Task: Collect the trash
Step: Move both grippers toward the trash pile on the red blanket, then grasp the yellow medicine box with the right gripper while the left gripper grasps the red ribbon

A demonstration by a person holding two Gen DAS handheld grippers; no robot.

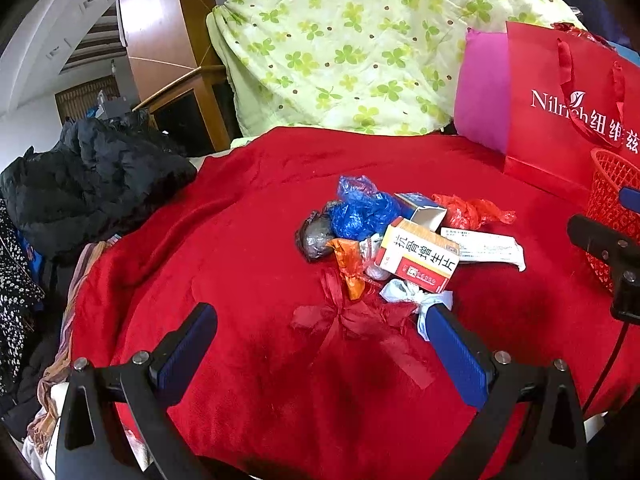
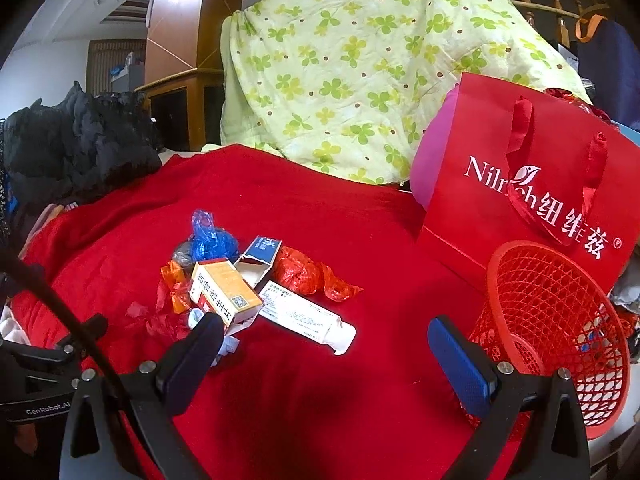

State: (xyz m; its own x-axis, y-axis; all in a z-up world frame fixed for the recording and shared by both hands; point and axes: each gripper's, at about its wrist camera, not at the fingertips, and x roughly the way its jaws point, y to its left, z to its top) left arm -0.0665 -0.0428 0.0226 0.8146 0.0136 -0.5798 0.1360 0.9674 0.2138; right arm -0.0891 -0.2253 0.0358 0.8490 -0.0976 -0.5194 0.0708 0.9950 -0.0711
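A pile of trash lies on the red blanket (image 1: 248,240): an orange-and-white medicine box (image 1: 420,258), a blue plastic bag (image 1: 360,208), a grey wad (image 1: 316,236), an orange wrapper (image 1: 348,264), a red plastic bag (image 1: 468,210), a white tube (image 1: 488,246), a blue-and-white open box (image 1: 424,210), a red ribbon bow (image 1: 348,316) and a white crumpled piece (image 1: 404,292). My left gripper (image 1: 320,320) is open just short of the bow. My right gripper (image 2: 324,332) is open, near the white tube (image 2: 308,316) and medicine box (image 2: 224,292). The red mesh basket (image 2: 556,320) stands at the right.
A red paper gift bag (image 2: 532,184) and a pink cushion (image 2: 428,168) stand behind the basket. A green clover quilt (image 2: 352,64) is piled at the back. A black jacket (image 1: 92,184) lies at the left. A wooden cabinet (image 1: 168,56) stands behind.
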